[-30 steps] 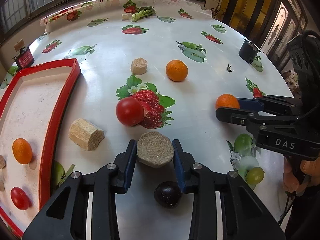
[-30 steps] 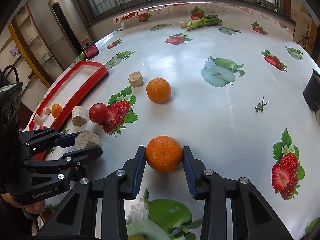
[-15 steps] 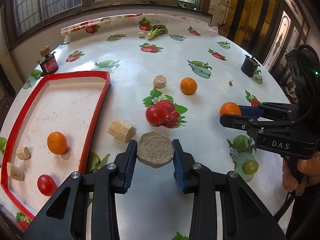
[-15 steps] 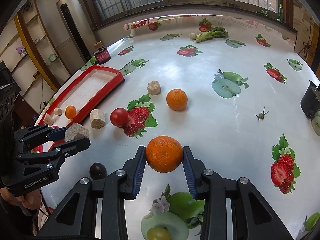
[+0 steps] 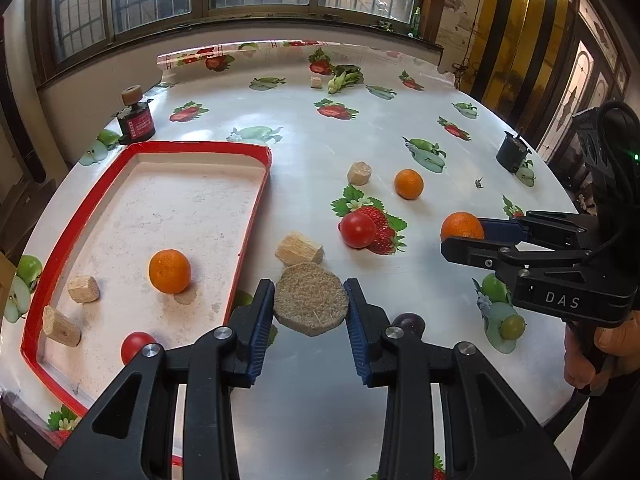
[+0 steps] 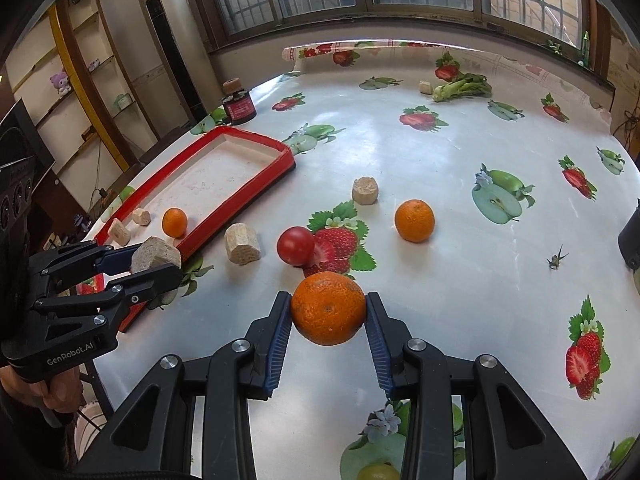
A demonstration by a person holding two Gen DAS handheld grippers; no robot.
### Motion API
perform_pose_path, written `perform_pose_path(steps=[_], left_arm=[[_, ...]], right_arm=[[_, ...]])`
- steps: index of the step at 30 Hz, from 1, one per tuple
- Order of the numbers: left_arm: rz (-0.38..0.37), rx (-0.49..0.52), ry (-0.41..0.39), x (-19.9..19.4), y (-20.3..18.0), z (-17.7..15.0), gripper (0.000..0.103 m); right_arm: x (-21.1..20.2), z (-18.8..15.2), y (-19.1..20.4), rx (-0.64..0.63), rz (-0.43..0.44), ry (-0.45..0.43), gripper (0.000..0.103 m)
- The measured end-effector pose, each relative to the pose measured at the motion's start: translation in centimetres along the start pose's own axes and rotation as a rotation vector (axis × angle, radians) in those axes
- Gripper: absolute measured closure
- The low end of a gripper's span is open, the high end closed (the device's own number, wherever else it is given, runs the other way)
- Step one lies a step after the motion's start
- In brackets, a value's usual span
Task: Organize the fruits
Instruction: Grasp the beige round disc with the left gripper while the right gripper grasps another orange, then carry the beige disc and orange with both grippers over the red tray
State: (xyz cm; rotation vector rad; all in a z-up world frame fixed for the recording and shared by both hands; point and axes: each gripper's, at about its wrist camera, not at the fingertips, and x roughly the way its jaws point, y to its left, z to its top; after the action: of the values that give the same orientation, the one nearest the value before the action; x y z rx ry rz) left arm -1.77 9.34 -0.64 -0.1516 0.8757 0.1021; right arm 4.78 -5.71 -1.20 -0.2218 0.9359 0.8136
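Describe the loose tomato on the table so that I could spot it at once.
Start at the red-rimmed tray; to its right on the table lies a large printed strawberry. The tomato rests on that print's left edge. It is the only round, glossy red thing there; the nearby orange and pale blocks differ in colour.

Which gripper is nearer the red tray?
Left. The left gripper, clamping a fibre block, hangs beside the red tray's near rim. The right gripper, clamping an orange, is farther out over the table.
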Motion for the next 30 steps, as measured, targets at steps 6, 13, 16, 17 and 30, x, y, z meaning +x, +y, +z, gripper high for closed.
perform_pose_path(steps=[6, 13, 16, 17, 30], left_arm=[[0.010, -0.025, -0.011, -0.6, 1.3, -0.2, 0.070], [0.020, -0.048, -0.020, -1.1, 2.8, -0.5, 0.070], [0.026, -0.060, -0.021, -1.2, 3.6, -0.6, 0.070], [0.027, -0.064, -0.022, -1.2, 3.8, -0.6, 0.070], [0.052, -0.120, -0.025, -1.5, 7.4, -0.9, 0.070]], right_arm=[[0.2, 0.6, 1.4, -0.023, 0.012, 0.001, 0.065], [0.7, 1.1, 2.9, -0.045, 0.021, 0.004, 0.065], [1.0, 1.3, 3.5, -0.054, 0.027, 0.007, 0.065], [1.1, 1.4, 3.7, -0.057, 0.028, 0.008, 0.065], [2.9, 3.1, 6.8, -0.104, 0.049, 0.025, 0.065]])
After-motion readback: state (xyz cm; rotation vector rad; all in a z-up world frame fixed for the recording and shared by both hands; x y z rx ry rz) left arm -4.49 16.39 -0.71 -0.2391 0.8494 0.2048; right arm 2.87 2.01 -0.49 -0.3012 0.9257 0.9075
